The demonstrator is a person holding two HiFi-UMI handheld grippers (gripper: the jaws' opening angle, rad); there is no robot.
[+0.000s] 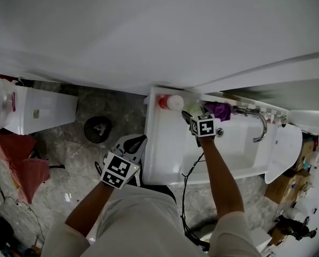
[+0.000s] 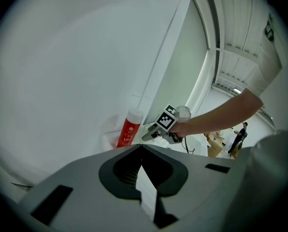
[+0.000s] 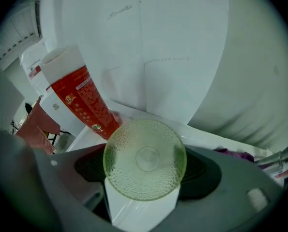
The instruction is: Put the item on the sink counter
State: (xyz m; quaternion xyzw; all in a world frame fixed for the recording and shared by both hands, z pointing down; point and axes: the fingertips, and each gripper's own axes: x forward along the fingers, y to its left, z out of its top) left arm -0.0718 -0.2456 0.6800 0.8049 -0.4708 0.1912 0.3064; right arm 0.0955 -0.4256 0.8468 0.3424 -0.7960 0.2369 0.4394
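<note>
A pale green dimpled glass cup (image 3: pixel 144 158) is clamped between the jaws of my right gripper (image 3: pixel 146 172), with its round base toward the camera. In the head view the right gripper (image 1: pixel 190 116) holds the cup (image 1: pixel 193 110) over the back of the white sink counter (image 1: pixel 160 143), just right of a red bottle with a white cap (image 1: pixel 171 102). The bottle (image 3: pixel 81 98) stands close to the cup's left. My left gripper (image 1: pixel 128 149) hangs low beside the counter's left edge. Its jaws (image 2: pixel 141 149) meet at the tips with nothing between them.
A purple cloth (image 1: pixel 219 110) lies on the counter's back ledge beside a chrome faucet (image 1: pixel 258 123) over the basin (image 1: pixel 234 149). On the stone floor are a black round object (image 1: pixel 98 128), a white appliance (image 1: pixel 38 111), red cloth (image 1: pixel 20 162) and cardboard boxes (image 1: pixel 288 185).
</note>
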